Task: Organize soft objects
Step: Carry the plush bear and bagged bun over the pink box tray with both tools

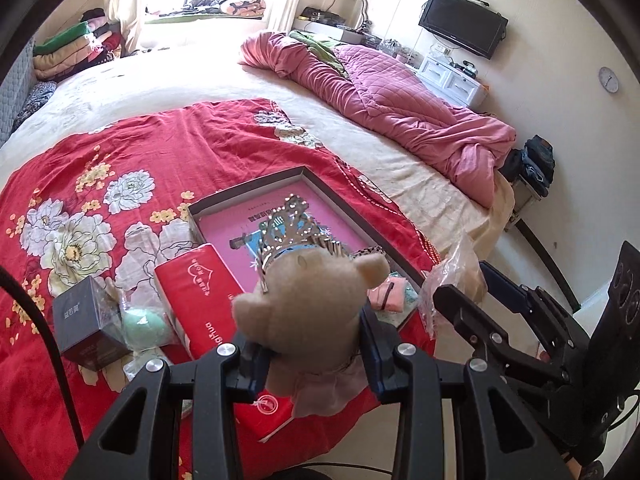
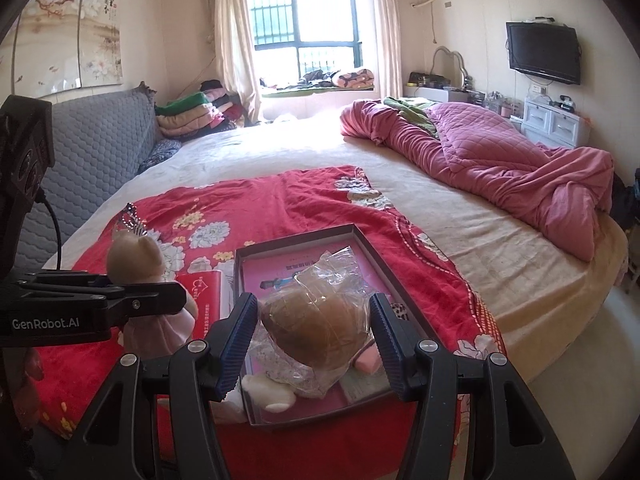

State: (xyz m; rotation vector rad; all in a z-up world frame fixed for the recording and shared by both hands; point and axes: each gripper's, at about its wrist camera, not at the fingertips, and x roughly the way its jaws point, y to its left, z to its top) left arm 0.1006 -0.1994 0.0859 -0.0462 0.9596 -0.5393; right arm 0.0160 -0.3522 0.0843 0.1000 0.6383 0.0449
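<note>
While the left gripper [image 1: 308, 354] clamps a beige teddy bear [image 1: 308, 300] above the red blanket [image 1: 168, 140], the right gripper [image 2: 312, 344] apparently grips a plastic-wrapped plush toy [image 2: 316, 328] over the open box [image 2: 296, 240].

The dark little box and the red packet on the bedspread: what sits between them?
A pale green round soft thing lies between the dark box and red packet, in the left wrist view.
</note>
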